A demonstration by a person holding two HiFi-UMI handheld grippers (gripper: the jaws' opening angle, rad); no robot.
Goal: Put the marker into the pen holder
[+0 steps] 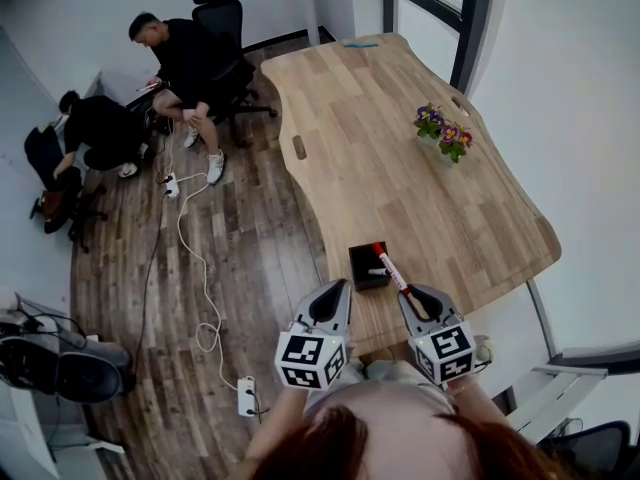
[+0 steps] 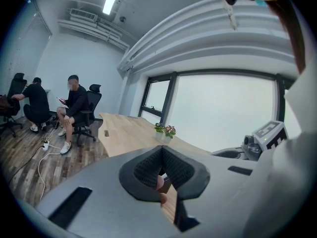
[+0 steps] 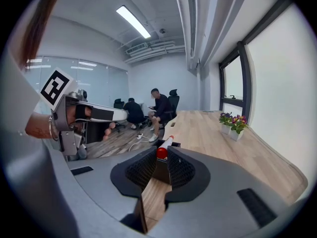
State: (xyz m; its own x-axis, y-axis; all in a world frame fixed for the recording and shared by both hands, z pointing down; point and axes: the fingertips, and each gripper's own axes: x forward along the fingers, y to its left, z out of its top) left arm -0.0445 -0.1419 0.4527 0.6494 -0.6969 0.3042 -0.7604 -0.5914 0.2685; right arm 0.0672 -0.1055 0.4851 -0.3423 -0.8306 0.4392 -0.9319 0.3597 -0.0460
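- Left tool?
- Your left tool (image 1: 337, 290) is clenched on nothing, near the desk (image 1: 400, 158) edge, left of the black pen holder (image 1: 361, 264).
- Marker?
- Your right tool (image 1: 411, 295) grasps the marker (image 1: 389, 264) by one end. It slants across the holder's right side, red tip forward.

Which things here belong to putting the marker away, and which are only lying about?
For the job: marker, shut in the right gripper; black pen holder.
Just lying about: flower pot; power strip.
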